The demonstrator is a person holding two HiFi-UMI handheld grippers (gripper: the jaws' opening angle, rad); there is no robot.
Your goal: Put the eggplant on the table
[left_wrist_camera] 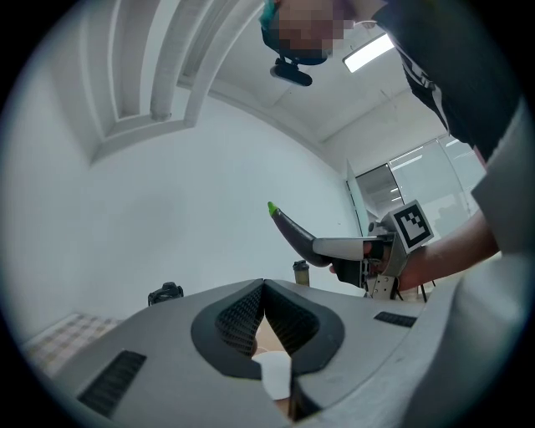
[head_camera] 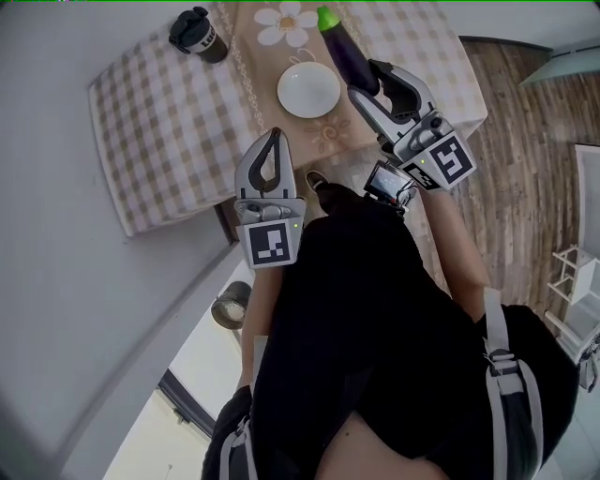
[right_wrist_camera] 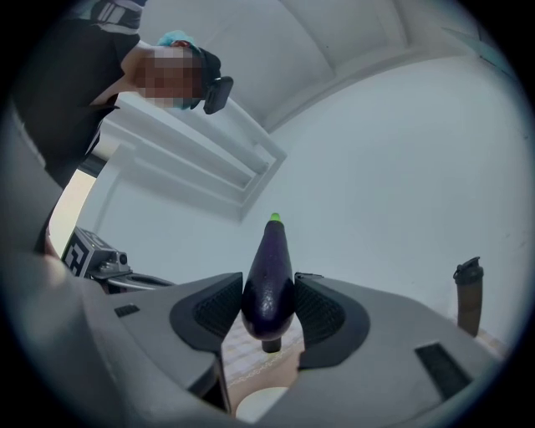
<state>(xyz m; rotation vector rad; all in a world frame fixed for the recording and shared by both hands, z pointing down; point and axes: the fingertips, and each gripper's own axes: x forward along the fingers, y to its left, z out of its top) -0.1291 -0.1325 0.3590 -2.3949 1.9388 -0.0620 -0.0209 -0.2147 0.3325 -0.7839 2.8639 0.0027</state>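
Observation:
A dark purple eggplant [head_camera: 341,47] with a green tip hangs above the table's cloth [head_camera: 169,122], past the white bowl [head_camera: 308,90]. My right gripper [head_camera: 367,82] is shut on its thick end; in the right gripper view the eggplant [right_wrist_camera: 269,280] stands upright between the two pads, tip pointing away. My left gripper [head_camera: 275,136] hovers over the table's near edge, jaws shut with nothing between them. From the left gripper view its jaws [left_wrist_camera: 264,291] meet at the tips, and the eggplant [left_wrist_camera: 292,235] shows to the right with the right gripper [left_wrist_camera: 321,248] on it.
A black lidded cup [head_camera: 198,34] stands at the table's far left corner. A beige runner with a flower print [head_camera: 286,23] crosses the checked cloth under the bowl. A dark bottle [right_wrist_camera: 467,297] shows against the wall. Wooden floor [head_camera: 506,112] lies right of the table.

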